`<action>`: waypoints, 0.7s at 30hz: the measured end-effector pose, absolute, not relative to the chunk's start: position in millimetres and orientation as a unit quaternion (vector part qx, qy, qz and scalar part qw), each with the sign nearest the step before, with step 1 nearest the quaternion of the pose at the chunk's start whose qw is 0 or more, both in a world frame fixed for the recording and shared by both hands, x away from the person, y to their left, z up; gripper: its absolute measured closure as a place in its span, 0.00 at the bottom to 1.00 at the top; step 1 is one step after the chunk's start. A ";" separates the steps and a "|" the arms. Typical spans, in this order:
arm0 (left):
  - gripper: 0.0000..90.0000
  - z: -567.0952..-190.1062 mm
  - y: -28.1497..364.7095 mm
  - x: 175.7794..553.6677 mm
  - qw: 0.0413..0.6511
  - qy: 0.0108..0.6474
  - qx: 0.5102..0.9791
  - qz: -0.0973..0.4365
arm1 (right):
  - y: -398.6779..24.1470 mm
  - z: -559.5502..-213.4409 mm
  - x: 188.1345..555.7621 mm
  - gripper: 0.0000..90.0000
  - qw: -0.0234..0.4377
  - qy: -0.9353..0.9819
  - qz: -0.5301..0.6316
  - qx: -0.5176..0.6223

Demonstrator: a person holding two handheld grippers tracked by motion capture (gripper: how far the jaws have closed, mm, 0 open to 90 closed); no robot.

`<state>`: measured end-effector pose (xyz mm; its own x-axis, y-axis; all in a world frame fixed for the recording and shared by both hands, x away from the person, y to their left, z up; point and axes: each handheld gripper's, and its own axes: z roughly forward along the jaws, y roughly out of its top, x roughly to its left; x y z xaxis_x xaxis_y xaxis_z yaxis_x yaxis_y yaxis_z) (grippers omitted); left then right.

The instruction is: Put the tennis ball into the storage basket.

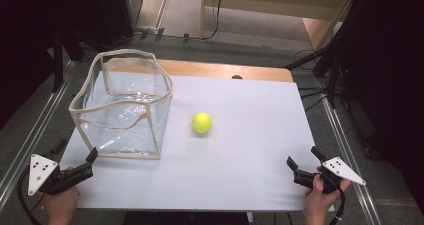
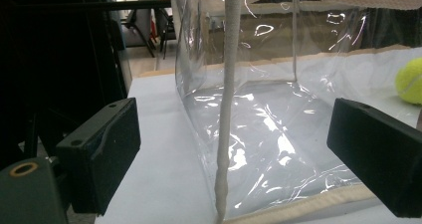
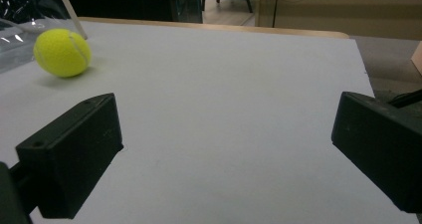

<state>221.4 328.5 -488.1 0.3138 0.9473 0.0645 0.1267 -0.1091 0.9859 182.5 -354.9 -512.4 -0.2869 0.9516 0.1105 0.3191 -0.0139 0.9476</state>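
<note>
A yellow tennis ball [image 1: 201, 122] rests on the white table top [image 1: 240, 155], just right of a clear plastic box with beige trim [image 1: 125, 107]. The box stands open-topped at the table's left. My left gripper [image 1: 75, 157] hovers at the near left corner, jaws wide apart, facing the box's near corner [image 2: 224, 134]; the ball [image 2: 410, 79] peeks in at that view's right edge. At the near right edge my right gripper [image 1: 305, 157] is open with nothing between its jaws. The ball [image 3: 62, 52] lies far ahead to its left.
A wooden strip [image 1: 225, 70] runs along the table's far edge. Metal rails [image 1: 30, 135] flank the table on both sides, with dark equipment and cables [image 1: 320, 80] at the far right. Bare white surface lies between the two grippers.
</note>
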 end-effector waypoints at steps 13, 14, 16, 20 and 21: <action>0.08 -488.2 326.8 221.2 0.507 0.428 0.630 0.403 | -338.9 -498.2 186.6 0.00 0.318 0.654 0.484 0.486; 0.08 -488.3 326.7 221.2 0.507 0.429 0.630 0.403 | -336.3 -496.2 187.7 0.00 0.315 0.657 0.484 0.485; 0.08 -488.3 327.2 220.8 0.509 0.427 0.630 0.403 | -333.1 -493.8 190.1 0.00 0.312 0.659 0.485 0.483; 0.08 -488.2 327.5 220.2 0.509 0.427 0.629 0.405 | -322.8 -487.9 195.8 0.00 0.303 0.673 0.477 0.478; 0.08 -488.2 327.5 220.2 0.509 0.427 0.629 0.405 | -322.8 -487.9 195.8 0.00 0.303 0.673 0.477 0.478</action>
<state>220.2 327.5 -488.2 0.3084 0.9483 0.0746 0.1243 -0.1179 0.9852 195.8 -322.8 -487.9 -0.3598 0.9318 0.0475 0.3535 0.0890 0.9312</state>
